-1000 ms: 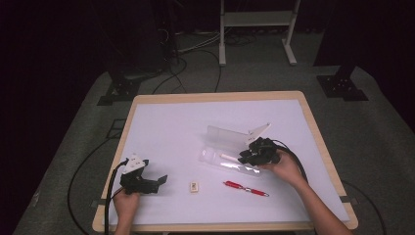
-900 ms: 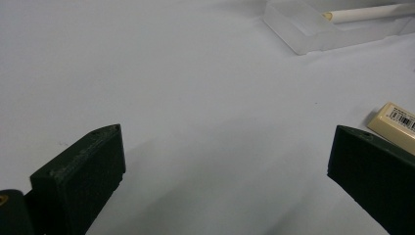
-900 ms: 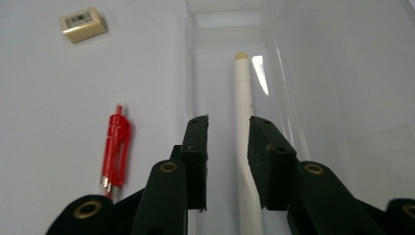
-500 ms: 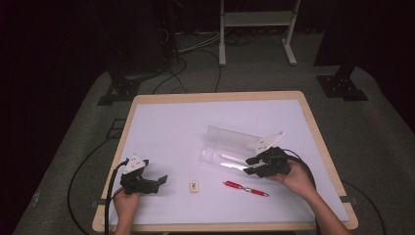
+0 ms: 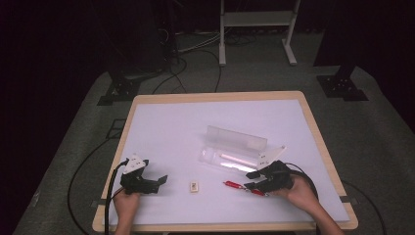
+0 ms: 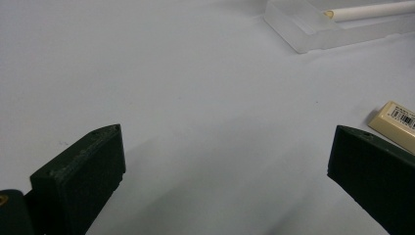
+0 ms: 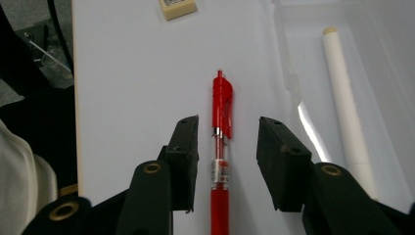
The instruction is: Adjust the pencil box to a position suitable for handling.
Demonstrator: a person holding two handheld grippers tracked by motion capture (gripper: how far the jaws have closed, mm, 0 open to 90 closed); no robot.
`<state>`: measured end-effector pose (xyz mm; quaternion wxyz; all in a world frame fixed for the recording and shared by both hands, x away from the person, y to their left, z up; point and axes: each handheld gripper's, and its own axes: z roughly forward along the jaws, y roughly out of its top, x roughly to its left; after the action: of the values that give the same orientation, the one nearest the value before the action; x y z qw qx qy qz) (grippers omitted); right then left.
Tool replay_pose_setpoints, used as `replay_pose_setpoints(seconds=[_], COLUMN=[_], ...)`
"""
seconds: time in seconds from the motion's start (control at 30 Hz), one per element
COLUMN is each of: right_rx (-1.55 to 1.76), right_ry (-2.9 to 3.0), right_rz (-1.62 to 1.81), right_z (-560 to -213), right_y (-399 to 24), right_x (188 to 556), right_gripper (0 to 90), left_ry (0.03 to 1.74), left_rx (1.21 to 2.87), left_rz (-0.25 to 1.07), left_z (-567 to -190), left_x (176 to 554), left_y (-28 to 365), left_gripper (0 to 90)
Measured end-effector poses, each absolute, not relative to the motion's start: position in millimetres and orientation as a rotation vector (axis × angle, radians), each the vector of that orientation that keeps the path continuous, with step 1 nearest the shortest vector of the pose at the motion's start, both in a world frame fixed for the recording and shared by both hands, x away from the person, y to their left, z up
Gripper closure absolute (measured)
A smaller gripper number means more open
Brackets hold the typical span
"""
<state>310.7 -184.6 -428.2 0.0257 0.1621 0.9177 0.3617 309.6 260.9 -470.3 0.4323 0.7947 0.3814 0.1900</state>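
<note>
White covering is spread over the wooden-edged counter (image 5: 147, 105), which stands on grey carpet in a dark room with cables trailing behind it. A barcode label is seen on the cream eraser (image 6: 397, 125), but its digits and lettering are too small to be read; small print on the band of the red pen (image 7: 221, 147) is likewise illegible. The pen lies flat on the counter at the near right, lengthwise between the jaws of the right claw (image 7: 227, 161), which are set apart on either side of the barrel without touching it, having just been opening. The pen's lower end is cut off by the frame edge in the right gripper view. Just beside it, a clear plastic case (image 5: 235, 147) holds a white stick (image 7: 345, 112); the case's outlines are hard to make out against the white surface. The left claw (image 5: 161, 180) rests at the near left, jaws wide apart, with nothing between them.
</note>
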Motion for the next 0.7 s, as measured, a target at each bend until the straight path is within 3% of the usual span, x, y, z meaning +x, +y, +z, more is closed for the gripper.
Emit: replay_pose_setpoints(seconds=[0.7], right_rx=[0.448], right_ry=[2.859], right_rz=[1.009], right_z=[-451], right_y=[-173], right_x=[301], right_gripper=[73.6], left_ry=[0.95], left_rx=[1.981], left_rz=[0.473], left_z=[-470], left_x=[310], left_y=[261], left_gripper=[0.1])
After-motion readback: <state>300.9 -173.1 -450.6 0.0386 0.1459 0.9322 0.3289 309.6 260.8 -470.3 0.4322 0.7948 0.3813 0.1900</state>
